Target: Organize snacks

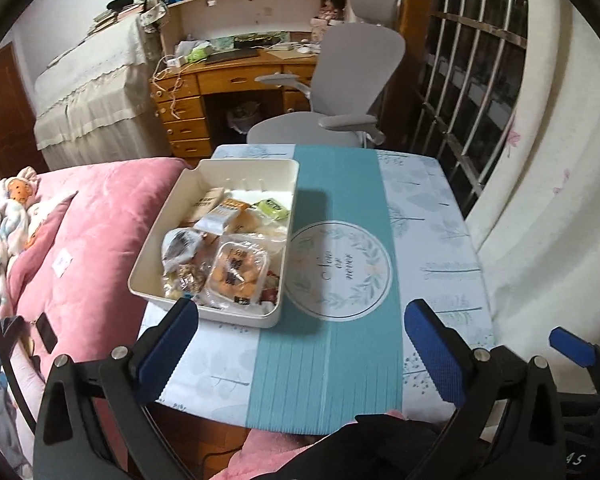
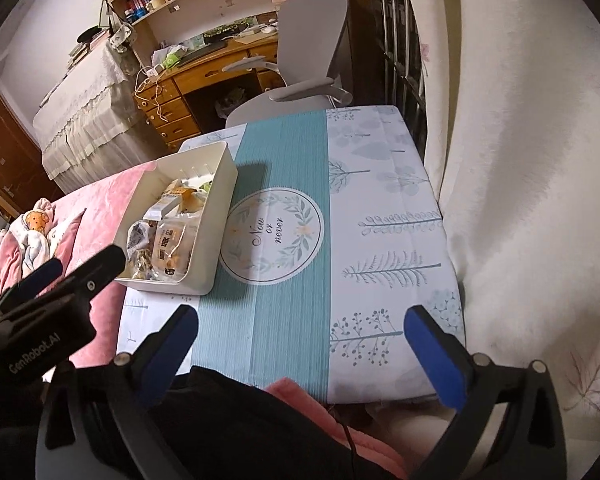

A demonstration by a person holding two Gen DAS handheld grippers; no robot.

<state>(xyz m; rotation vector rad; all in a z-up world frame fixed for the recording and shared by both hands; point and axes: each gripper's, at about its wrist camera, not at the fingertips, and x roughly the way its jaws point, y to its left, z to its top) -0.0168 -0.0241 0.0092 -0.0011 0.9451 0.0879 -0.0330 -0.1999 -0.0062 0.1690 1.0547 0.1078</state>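
Both tongs, left (image 1: 300,344) and right (image 2: 300,344), gape empty; snack bin (image 1: 150,248) runs lengthwise away.

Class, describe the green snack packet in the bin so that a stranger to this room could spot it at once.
Start at the small table with the teal runner beside the pink bed, and find the cream plastic bin at its left edge. Look to the bin's far right corner. There lies the green packet, the only bright green wrapper among orange, brown and clear ones.
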